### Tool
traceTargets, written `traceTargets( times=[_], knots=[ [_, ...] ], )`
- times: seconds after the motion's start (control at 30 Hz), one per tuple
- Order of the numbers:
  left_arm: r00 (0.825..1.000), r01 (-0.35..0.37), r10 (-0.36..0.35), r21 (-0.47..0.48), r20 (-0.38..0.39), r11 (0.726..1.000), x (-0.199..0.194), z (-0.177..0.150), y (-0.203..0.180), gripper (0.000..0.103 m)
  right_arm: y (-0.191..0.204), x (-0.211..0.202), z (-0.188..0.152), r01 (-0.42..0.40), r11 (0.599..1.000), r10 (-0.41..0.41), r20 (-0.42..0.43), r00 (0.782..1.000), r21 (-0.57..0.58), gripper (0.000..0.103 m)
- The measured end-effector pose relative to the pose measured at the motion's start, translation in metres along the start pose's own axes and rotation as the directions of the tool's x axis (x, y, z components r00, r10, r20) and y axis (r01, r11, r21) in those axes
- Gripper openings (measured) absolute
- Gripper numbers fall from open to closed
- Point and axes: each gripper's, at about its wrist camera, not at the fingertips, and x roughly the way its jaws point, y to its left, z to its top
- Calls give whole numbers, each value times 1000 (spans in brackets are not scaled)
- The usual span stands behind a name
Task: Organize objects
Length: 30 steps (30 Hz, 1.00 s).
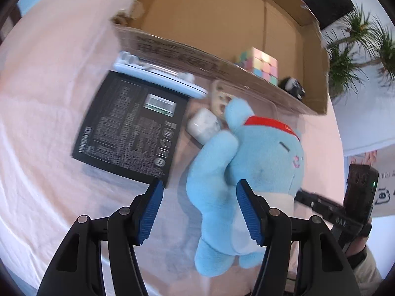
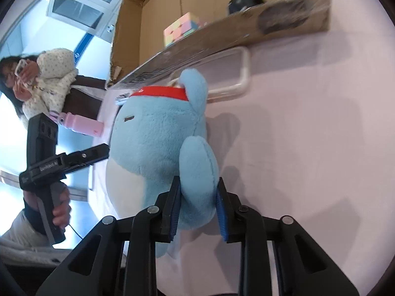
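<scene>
Pale pink cloth [image 1: 49,98] over worktop; cardboard box [image 1: 222,12] behind. Right gripper [image 2: 197,198] clamps blue plush [image 2: 160,135]; left gripper [image 1: 200,212] wide. Seated woman [image 2: 47,74] only in right view; black box [image 1: 128,128] only in left.

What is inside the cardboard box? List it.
Inside the cardboard box: a pastel puzzle cube and a black object, too blurred to identify. The near wall hides the floor closest to the camera.

Both wrist views look close along their fingers, from opposite sides, at the blue plush toy [image 1: 249,162] [image 2: 158,143] and the cardboard box [image 1: 222,12] [image 2: 158,17] beyond.
</scene>
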Motion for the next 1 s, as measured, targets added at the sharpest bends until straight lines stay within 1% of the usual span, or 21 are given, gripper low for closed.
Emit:
traceTargets(
  times=[0.03, 0.07, 0.1, 0.13, 0.2, 0.3, 0.33, 0.37, 0.4, 0.5, 0.53, 0.57, 0.6, 0.63, 0.7, 0.73, 0.77, 0.8, 0.9, 1.0],
  knots=[
    [1000, 1, -1, 5, -9, 1000, 2, -1, -2, 60, -4, -4, 1, 47, 999, -47, -6, 999, -12, 11],
    [1000, 2, -1, 16, -26, 1000, 7, -2, -8, 60, -10, -12, 2, 97, 995, -97, 1, 995, -23, 11],
    [999, -8, 9, 31, -31, 999, 11, -2, -12, 60, -18, -19, 3, 116, 993, -116, 2, 993, -16, 11],
    [999, -23, 24, 41, -24, 999, 13, -2, -14, 60, -23, -22, 5, 105, 994, -105, -4, 994, -1, 11],
    [1000, -27, 27, 22, -5, 999, 13, 2, -14, 60, -29, -28, 7, 65, 997, -65, -2, 998, 29, 12],
    [999, -39, 39, 4, 1, 999, 14, 8, -9, 60, -22, -25, 7, 25, 998, -24, -18, 1000, 55, 20],
    [999, -32, 32, 3, 2, 999, 15, 9, -8, 59, -16, -21, 6, 11, 998, -10, -15, 1000, 62, 22],
    [1000, -31, 31, 5, 4, 1000, 16, 10, -8, 57, -11, -15, 4, -5, 998, 6, -18, 1000, 69, 23],
    [999, -40, 40, 12, 1, 999, 17, 11, -8, 54, -7, -7, 3, -19, 996, 22, -27, 999, 85, 24],
    [999, -52, 52, 22, -6, 998, 19, 10, -9, 51, 1, 10, 0, -69, 988, 74, -29, 997, 139, 29],
    [999, -46, 46, 20, -10, 999, 20, 11, -9, 51, 2, 13, 0, -73, 986, 77, -25, 997, 153, 35],
    [999, -40, 40, 14, -18, 999, 21, 10, -8, 51, 3, 20, 0, -51, 985, 58, -40, 998, 165, 42],
    [999, -30, 30, 6, -29, 1000, 23, 10, -7, 51, 6, 28, 0, -41, 983, 52, -54, 997, 181, 44],
    [999, -26, 26, 3, -31, 1000, 23, 10, -7, 51, 5, 32, 0, -51, 979, 63, -55, 997, 198, 44],
    [999, -22, 22, -1, -31, 1000, 23, 10, -5, 51, 4, 32, 2, -55, 982, 64, -48, 997, 181, 42],
    [999, -15, 15, -3, -34, 1000, 24, 9, -5, 51, 3, 32, 2, -54, 984, 64, -49, 997, 172, 38],
    [999, -11, 11, 0, -35, 1000, 25, 9, -6, 42, 2, 32, 3, -53, 984, 63, -51, 997, 171, 35],
    [999, -8, 8, 15, -45, 1000, 27, 9, -9, 31, 1, 34, 3, -55, 984, 65, -54, 996, 172, 35],
    [997, -48, 52, 66, -55, 997, 34, 9, -19, 29, -1, 37, 4, -55, 984, 67, -65, 996, 170, 32],
    [997, -46, 49, 40, -61, 998, 39, 11, -16, 31, -1, 36, 5, -43, 985, 56, -75, 996, 165, 32]
  ],
)
